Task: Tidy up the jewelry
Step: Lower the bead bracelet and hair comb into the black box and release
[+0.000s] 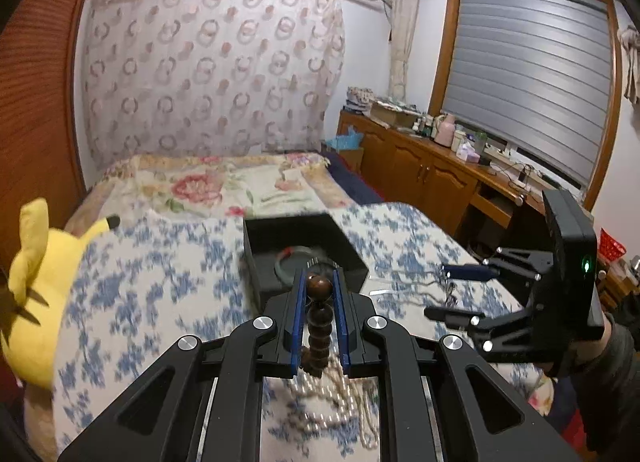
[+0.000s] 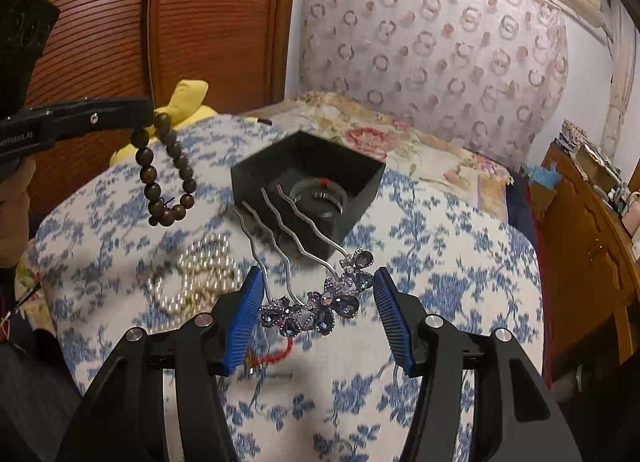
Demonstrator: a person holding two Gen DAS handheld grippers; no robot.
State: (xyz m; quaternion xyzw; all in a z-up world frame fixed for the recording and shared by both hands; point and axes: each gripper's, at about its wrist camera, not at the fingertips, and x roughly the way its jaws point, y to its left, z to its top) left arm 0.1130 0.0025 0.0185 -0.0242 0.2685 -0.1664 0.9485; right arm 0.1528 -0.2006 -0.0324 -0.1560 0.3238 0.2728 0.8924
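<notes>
Above the bed, near its middle, the left hand-held gripper pinches a bracelet of round brown wooden beads. It hangs loose and floppy, hard but light. The right hand-held gripper is spread wide around a metal hair comb with wavy prongs and purple gems; its ends seem pressed between the pads. That comb looks stiff, thin and easy to bend, so the jeweled top is the best hold. A black box sits beyond, pearls nearer.
</notes>
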